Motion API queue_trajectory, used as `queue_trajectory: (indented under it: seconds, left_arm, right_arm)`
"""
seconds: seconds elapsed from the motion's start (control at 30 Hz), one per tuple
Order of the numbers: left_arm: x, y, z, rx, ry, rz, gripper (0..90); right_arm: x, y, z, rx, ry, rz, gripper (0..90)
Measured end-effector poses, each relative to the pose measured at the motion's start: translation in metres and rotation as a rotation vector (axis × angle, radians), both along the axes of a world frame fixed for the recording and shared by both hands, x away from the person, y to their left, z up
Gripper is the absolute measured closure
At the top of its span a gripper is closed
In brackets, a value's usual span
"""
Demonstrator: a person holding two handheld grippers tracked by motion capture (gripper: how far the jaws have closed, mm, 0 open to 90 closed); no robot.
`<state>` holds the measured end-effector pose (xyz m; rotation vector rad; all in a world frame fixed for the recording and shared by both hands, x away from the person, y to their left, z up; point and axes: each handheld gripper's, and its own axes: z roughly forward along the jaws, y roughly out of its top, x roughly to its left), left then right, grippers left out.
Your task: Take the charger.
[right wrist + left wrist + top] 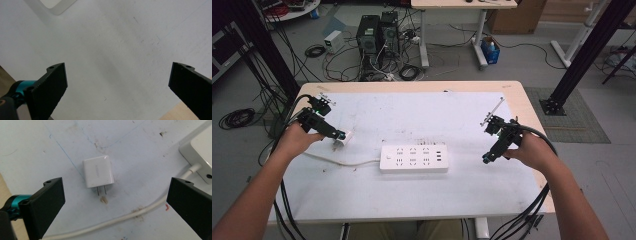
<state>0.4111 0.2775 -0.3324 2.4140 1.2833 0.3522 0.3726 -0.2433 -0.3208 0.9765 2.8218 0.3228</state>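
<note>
A: Black jaws of your left tool (112, 202) stand wide apart, released, over the white charger (98, 171) lying flat on the worktop (37, 150), prongs toward you.

B: Noted. Centre, then pinch the charger's flat sides, clear of the cord (130, 215). Right tool (117, 82) hangs released too.

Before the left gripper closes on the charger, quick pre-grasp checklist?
1. Left gripper open: ok, fingers spread wide.
2. Charger lined up between the fingers: ok, though it lies a little ahead of them.
3. Charger free of clutter: ok, it lies flat, prongs bare and pointing toward the gripper.
4. Cable clear of the closing path: not ok, it runs between the fingers.
5. Power strip sockets unoccupied: ok.
6. Right gripper out of the way: ok, open.
</note>
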Motion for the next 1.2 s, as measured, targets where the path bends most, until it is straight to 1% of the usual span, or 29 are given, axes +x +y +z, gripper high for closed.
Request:
queue_trajectory:
  seconds: [0.03, 0.07, 0.1, 0.13, 0.17, 0.23, 0.33, 0.37, 0.5, 0.53, 0.67, 0.77, 0.8, 0.83, 0.87, 1.0, 1.1, 1.2]
  left_arm:
    - [0.003, 0.0, -0.003, -0.003, 0.007, 0.005, 1.7]
    - [0.008, -0.002, -0.009, -0.008, 0.016, 0.008, 1.7]
    - [0.011, -0.003, -0.013, -0.004, 0.021, 0.01, 1.7]
    - [0.011, -0.003, -0.013, -0.004, 0.021, 0.01, 1.7]
    - [0.016, -0.004, -0.02, -0.011, 0.021, 0.023, 1.7]
    - [0.021, -0.005, -0.027, -0.013, 0.034, 0.036, 1.7]
    - [0.024, -0.005, -0.031, -0.011, 0.045, 0.038, 1.7]
    - [0.03, -0.005, -0.041, -0.004, 0.066, 0.047, 1.7]
    - [0.035, -0.004, -0.052, 0.001, 0.087, 0.064, 1.7]
    - [0.036, -0.004, -0.055, -0.001, 0.094, 0.066, 1.7]
    - [0.039, -0.003, -0.065, 0.0, 0.106, 0.08, 1.8]
    - [0.042, -0.004, -0.07, 0.012, 0.103, 0.089, 1.8]
    - [0.042, -0.005, -0.07, 0.017, 0.102, 0.085, 3.0]
    - [0.042, -0.006, -0.071, 0.018, 0.099, 0.081, 7.3]
    - [0.043, -0.006, -0.073, 0.022, 0.1, 0.082, 8.7]
    - [0.044, -0.008, -0.076, 0.049, 0.106, 0.089, 8.9]
    - [0.044, -0.007, -0.077, 0.054, 0.109, 0.086, 15.0]
    - [0.044, -0.005, -0.078, 0.054, 0.099, 0.094, 20.3]
  right_arm:
    - [0.0, 0.0, 0.0, 0.0, 0.0, 0.0, 1.2]
    - [0.001, -0.001, 0.0, 0.006, -0.004, -0.001, 1.2]
    - [0.001, -0.002, 0.001, 0.006, -0.005, -0.003, 1.2]
    - [0.002, -0.002, 0.001, 0.007, -0.005, -0.001, 1.2]
    - [0.002, -0.003, 0.0, 0.007, -0.003, -0.001, 1.2]
    - [0.002, -0.003, 0.0, 0.004, -0.004, -0.002, 1.2]
    - [0.003, -0.002, -0.001, 0.004, -0.001, -0.004, 1.2]
    - [0.004, -0.003, -0.001, 0.004, -0.002, 0.0, 1.2]
    - [0.004, -0.003, -0.001, 0.005, 0.001, -0.005, 1.2]
    - [0.004, -0.004, -0.001, 0.004, -0.002, 0.003, 1.2]
    - [0.005, -0.005, -0.001, 0.003, 0.004, -0.007, 1.3]
    - [0.005, -0.006, -0.001, 0.005, 0.005, -0.008, 1.2]
    - [0.006, -0.006, -0.002, 0.005, 0.006, -0.008, 1.3]
    - [0.006, -0.007, -0.002, 0.004, 0.007, -0.008, 1.2]
    - [0.006, -0.007, -0.002, 0.006, 0.006, -0.007, 1.2]
    - [0.007, -0.008, -0.003, 0.005, 0.008, -0.009, 1.3]
    - [0.007, -0.008, -0.003, 0.0, 0.014, -0.009, 1.2]
    - [0.007, -0.008, -0.003, 0.001, 0.011, -0.013, 1.3]
